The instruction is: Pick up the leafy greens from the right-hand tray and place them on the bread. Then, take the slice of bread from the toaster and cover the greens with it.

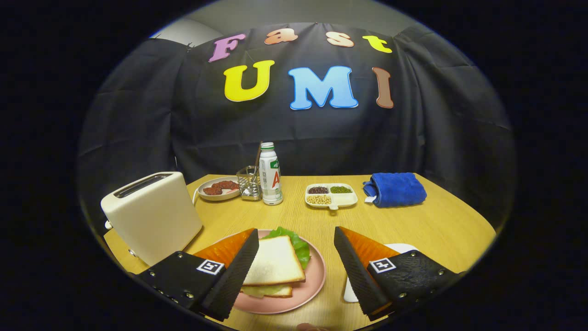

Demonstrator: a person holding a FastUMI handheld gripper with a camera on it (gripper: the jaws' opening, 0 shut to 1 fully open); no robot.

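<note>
Gripper view, single moment: top slice of bread (274,260) lies flat on the pink plate (314,280), covering the leafy greens (296,242), whose ruffled edge sticks out past the slice's far and right sides. A second slice of bread (271,290) shows beneath as a thin edge at the near side, with a pale green strip visible between the two slices. Stack sits between the two fingers, closer to the left one, whose inner face overlaps the slice's left edge in the picture; actual contact cannot be told. Claw (296,271) stands wide, fingers well apart, gripping nothing. Just behind the right finger a white tray (399,248) shows a corner on the counter (436,220). Left of the plate stands the cream toaster (151,216), slot facing up; contents of the slot not discernible. Beyond the plate, toward the booth wall: a white bottle (270,174) with a green cap, upright; just left of it a small wire rack (249,184); left of that an oval dish (219,187) holding something reddish brown. Right of the bottle is a white divided dish (331,195) with dark, green and pale beans in separate compartments. Further right lies a folded blue towel (395,188).
</note>
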